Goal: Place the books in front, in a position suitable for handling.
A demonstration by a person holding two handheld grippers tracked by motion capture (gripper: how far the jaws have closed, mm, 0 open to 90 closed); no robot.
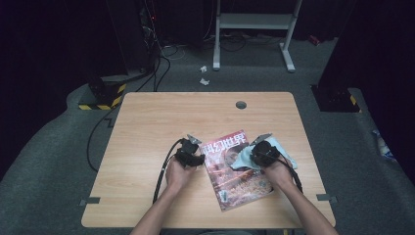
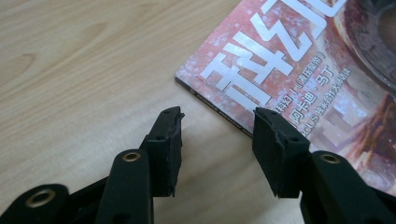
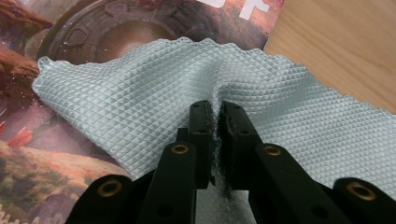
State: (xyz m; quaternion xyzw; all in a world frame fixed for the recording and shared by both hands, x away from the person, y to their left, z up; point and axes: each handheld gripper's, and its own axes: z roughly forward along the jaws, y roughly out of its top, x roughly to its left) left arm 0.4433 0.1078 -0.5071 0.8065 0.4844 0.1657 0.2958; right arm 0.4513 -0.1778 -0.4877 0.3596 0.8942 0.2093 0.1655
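A magazine (image 1: 235, 169) with a red cover and white lettering lies on the wooden table (image 1: 156, 122). A pale blue-grey textured cloth (image 1: 244, 155) rests over its upper right part. My right gripper (image 3: 214, 112) is shut on a pinched fold of that cloth (image 3: 140, 98), above the magazine's cover (image 3: 28, 154). My left gripper (image 2: 217, 116) is open at the magazine's left edge (image 2: 210, 100), one jaw over the bare wood and the other over the cover, with nothing gripped. In the high view the left gripper (image 1: 192, 149) sits just left of the magazine and the right gripper (image 1: 258, 147) over its right side.
A round cable hole (image 1: 241, 104) sits near the table's far edge. Black cables (image 1: 164, 171) trail from the grippers across the table. Beyond the table stand a white metal frame (image 1: 254, 29) and a yellow-and-black striped base (image 1: 103, 95) on grey carpet.
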